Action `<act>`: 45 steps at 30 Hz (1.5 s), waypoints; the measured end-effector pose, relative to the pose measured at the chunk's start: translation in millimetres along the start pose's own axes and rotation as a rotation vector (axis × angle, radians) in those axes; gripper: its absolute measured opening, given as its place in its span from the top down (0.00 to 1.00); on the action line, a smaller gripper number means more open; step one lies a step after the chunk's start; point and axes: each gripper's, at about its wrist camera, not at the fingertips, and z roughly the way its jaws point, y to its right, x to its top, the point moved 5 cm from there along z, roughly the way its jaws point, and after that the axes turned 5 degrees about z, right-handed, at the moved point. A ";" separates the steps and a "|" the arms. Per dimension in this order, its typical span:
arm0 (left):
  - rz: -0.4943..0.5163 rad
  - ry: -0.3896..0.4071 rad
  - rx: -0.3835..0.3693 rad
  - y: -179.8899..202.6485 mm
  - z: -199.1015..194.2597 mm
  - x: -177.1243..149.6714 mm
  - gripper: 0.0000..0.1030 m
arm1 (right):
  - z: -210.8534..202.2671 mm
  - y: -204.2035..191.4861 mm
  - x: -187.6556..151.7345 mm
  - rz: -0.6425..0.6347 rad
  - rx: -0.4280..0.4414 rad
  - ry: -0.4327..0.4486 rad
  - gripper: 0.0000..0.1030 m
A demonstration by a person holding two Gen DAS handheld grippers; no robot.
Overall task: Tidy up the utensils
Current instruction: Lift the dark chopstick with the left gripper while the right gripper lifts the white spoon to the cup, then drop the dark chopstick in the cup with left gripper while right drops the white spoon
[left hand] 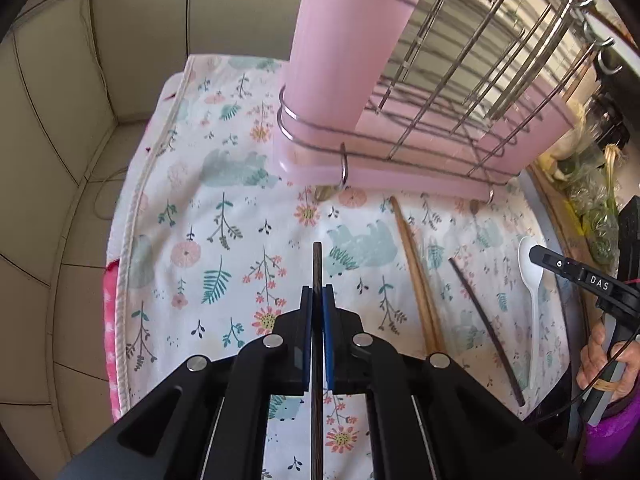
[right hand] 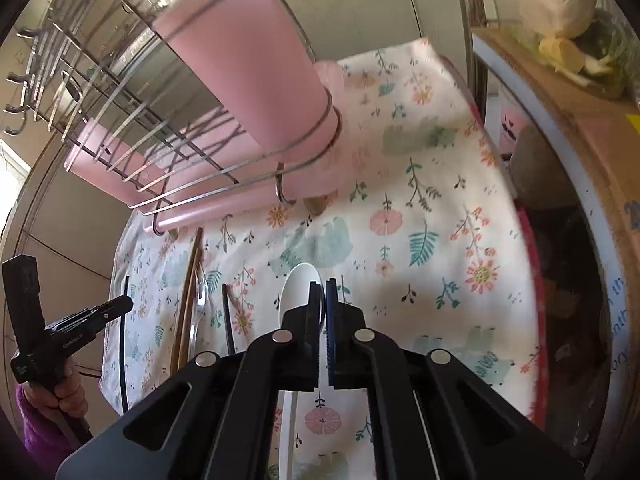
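Left wrist view looks along the left hand-held gripper (left hand: 318, 300), whose jaws are closed on a dark chopstick (left hand: 317, 264). The stick runs straight out between the blue pads, its tip pointing toward the pink utensil cup (left hand: 340, 52), which stands in a wire ring at the near corner of the dish rack (left hand: 460, 92). Held lengthwise like this, the stick is probably meant to go end-first into that cup, which seems the natural holder for the loose utensils.

The rest of the utensils lie on the floral cloth (left hand: 224, 184) covering the table, all on the near side of the rack: a pair of light wooden chopsticks (left hand: 416, 272) with their tips close to the rack's pink drip tray (left hand: 420, 184), a second dark chopstick (left hand: 486, 328) beside them, and a white plastic spoon (left hand: 530, 280) farthest from the cup.

From the right wrist view, the right hand-held gripper (right hand: 323, 300) hangs over that white spoon's bowl with its pads nearly together. Whether it actually grips the spoon cannot be told.

Between the held stick and the cup, the wire ring and the rack's upper wires crowd the cup's mouth, so the tip would likely have to rise clear of them first. Tiled wall stands behind the rack, and a cardboard box (right hand: 580, 128) with vegetables sits beyond the spoon's side.
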 end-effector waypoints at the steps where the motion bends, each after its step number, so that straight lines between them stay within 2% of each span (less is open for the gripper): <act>1: -0.007 0.035 -0.004 -0.2 -9.1 2.3 0.96 | -10.4 -2.9 2.4 -0.013 -0.004 0.041 0.97; 14: -0.064 0.461 -0.015 5.6 -125.4 43.4 0.96 | -135.0 -44.8 53.5 -0.126 -0.024 0.573 0.97; 19: -0.077 0.581 -0.018 4.3 -170.6 69.0 0.96 | -171.3 -64.6 78.8 -0.155 -0.019 0.751 0.97; 28: -0.061 0.759 -0.032 8.3 -240.1 120.0 0.96 | -207.0 -93.4 123.2 -0.226 -0.025 0.993 0.97; 31: -0.070 0.800 -0.032 5.9 -247.7 137.1 0.96 | -204.6 -101.1 133.2 -0.250 -0.042 1.044 0.97; 36: -0.078 0.819 -0.028 3.0 -240.9 162.5 0.96 | -182.9 -104.2 144.5 -0.259 -0.041 1.057 0.97; 40: -0.072 0.820 0.001 1.6 -223.0 172.8 0.96 | -165.0 -97.4 149.5 -0.255 -0.075 1.068 0.97; 45: -0.084 0.782 0.010 -4.0 -192.3 177.5 0.96 | -142.9 -90.9 147.6 -0.256 -0.113 1.056 0.97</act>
